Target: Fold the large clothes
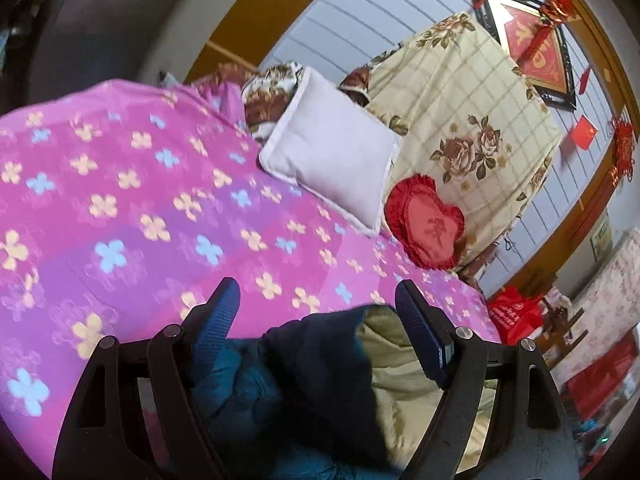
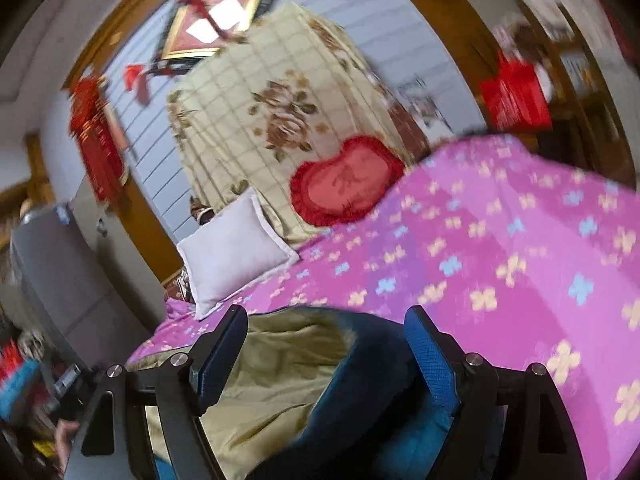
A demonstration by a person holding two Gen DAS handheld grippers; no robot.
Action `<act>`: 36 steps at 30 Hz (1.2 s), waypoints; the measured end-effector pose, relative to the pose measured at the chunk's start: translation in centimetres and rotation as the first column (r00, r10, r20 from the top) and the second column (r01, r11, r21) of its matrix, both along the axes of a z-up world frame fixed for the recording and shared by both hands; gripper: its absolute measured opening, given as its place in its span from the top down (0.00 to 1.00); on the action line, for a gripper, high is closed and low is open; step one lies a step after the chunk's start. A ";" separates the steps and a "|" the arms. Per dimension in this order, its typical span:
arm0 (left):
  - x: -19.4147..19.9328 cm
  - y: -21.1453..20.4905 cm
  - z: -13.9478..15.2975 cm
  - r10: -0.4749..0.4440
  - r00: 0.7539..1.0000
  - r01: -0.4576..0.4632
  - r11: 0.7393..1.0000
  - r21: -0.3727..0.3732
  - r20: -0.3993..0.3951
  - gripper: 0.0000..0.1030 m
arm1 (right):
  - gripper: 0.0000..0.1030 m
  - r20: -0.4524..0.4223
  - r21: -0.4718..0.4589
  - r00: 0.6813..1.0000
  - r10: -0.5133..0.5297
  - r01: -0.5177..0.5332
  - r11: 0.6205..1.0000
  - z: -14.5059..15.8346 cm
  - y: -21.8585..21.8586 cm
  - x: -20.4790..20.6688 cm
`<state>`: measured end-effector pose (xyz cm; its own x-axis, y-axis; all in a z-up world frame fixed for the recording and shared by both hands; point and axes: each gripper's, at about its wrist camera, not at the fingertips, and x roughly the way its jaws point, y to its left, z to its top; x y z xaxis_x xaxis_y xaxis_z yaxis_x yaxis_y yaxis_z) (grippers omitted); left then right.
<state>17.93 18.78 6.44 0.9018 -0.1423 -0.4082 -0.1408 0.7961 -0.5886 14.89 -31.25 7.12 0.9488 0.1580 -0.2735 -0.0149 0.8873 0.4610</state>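
A large padded coat, teal-blue outside (image 1: 240, 392) with dark navy trim and a beige lining (image 1: 400, 384), lies bunched on the pink flowered bedspread (image 1: 132, 184). My left gripper (image 1: 316, 304) is open, its blue fingers spread wide with the coat's edge between and beneath them. In the right wrist view the same coat (image 2: 360, 400) shows its beige lining (image 2: 276, 368). My right gripper (image 2: 326, 336) is open, fingers either side of the coat's dark collar edge. Neither is closed on the cloth.
A white pillow (image 1: 332, 160), a red heart-shaped cushion (image 1: 428, 232) and a folded cream rose-print quilt (image 1: 472, 120) sit at the head of the bed. The pillow (image 2: 232, 248) and cushion (image 2: 348, 180) show in the right view too. Red bags (image 1: 516, 312) stand beside the bed.
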 end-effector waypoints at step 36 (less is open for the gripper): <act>0.7 -10.3 -1.0 -0.163 0.971 0.212 0.922 0.323 -0.174 0.22 | 0.23 -0.188 -0.429 0.982 -0.005 -0.077 0.900 -1.5 11.4 -1.2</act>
<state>18.65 8.50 5.40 0.8014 -0.1344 -0.5829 -0.0314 0.9636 -0.2654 13.65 -19.83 5.58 0.8729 0.0181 -0.4876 -0.0044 0.9996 0.0293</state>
